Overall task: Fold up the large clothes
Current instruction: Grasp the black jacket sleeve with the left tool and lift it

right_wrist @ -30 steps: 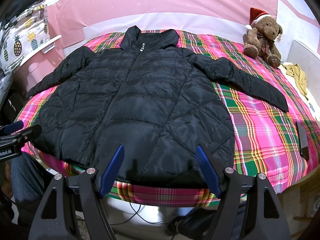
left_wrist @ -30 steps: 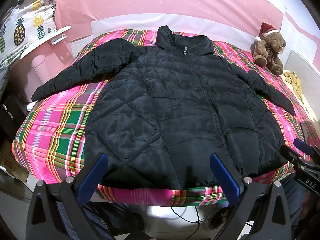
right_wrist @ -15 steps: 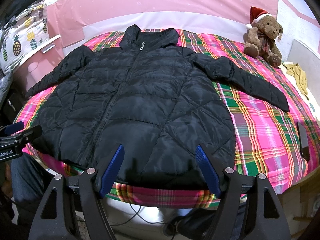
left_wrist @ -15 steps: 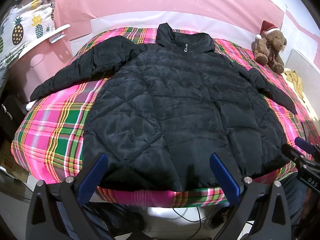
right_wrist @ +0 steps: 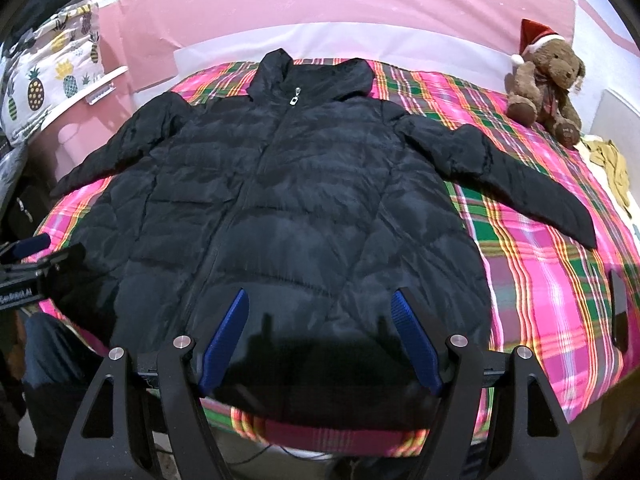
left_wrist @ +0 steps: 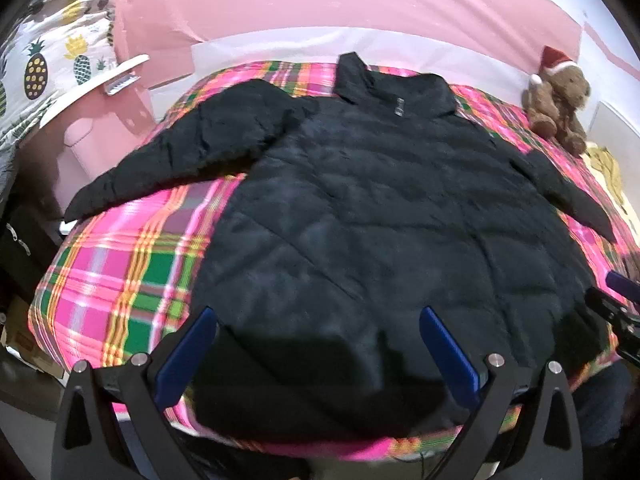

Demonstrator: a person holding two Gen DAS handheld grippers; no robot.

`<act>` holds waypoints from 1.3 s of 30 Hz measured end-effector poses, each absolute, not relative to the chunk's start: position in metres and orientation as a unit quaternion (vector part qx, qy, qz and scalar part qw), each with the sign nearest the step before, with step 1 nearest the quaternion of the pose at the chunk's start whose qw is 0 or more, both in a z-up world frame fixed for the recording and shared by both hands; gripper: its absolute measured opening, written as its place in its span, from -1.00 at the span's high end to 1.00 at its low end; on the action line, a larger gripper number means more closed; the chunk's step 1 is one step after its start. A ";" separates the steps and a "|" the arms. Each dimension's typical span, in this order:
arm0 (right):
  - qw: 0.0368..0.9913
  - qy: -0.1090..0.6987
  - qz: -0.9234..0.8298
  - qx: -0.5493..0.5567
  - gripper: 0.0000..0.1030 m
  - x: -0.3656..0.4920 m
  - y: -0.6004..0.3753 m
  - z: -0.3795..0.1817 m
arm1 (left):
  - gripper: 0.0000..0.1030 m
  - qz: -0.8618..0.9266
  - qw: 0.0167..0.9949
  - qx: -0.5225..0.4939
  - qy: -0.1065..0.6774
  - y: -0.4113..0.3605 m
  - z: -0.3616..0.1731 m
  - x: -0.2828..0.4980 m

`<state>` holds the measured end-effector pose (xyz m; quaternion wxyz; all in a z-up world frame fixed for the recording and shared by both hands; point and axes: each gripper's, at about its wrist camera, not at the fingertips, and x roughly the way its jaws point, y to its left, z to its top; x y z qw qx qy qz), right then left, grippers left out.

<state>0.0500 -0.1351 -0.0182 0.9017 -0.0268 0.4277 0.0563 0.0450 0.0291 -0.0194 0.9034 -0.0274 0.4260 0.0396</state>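
Observation:
A black quilted puffer jacket [left_wrist: 360, 220] lies flat, front up and zipped, on a pink plaid bed, collar at the far side and both sleeves spread out. It also shows in the right wrist view [right_wrist: 288, 208]. My left gripper [left_wrist: 316, 316] is open and empty, hovering over the jacket's near hem, left part. My right gripper [right_wrist: 320, 304] is open and empty over the near hem, right part. The right gripper shows at the right edge of the left view [left_wrist: 616, 300]; the left gripper shows at the left edge of the right view [right_wrist: 36, 264].
The plaid bedcover [right_wrist: 540, 264] has a dark phone [right_wrist: 618, 304] on its right side. A teddy bear with a Santa hat [right_wrist: 548, 80] sits at the far right corner. A pink nightstand [left_wrist: 92, 136] and pineapple-print curtain [left_wrist: 44, 68] are left of the bed.
Both grippers have moved forward and lower toward the jacket's near hem. The left view is now motion-blurred. The jacket has not moved.

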 end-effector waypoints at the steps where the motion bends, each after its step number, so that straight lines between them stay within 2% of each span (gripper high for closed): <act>1: 0.901 0.428 0.058 -0.029 -0.43 0.055 -0.134 -0.018 | -0.99 0.044 0.904 -0.028 0.425 0.034 -0.020 0.049; 18: 0.901 0.421 0.078 -0.072 -0.43 0.144 -0.105 -0.024 | -0.91 0.139 0.891 -0.108 0.419 0.167 -0.044 0.131; 32: 0.882 0.462 0.076 -0.057 -0.43 0.211 -0.110 -0.056 | -0.87 0.219 0.863 -0.188 0.415 0.284 -0.092 0.186; 39: 0.873 0.481 0.068 -0.051 -0.43 0.230 -0.118 -0.073 | -0.86 0.235 0.866 -0.195 0.397 0.304 -0.101 0.207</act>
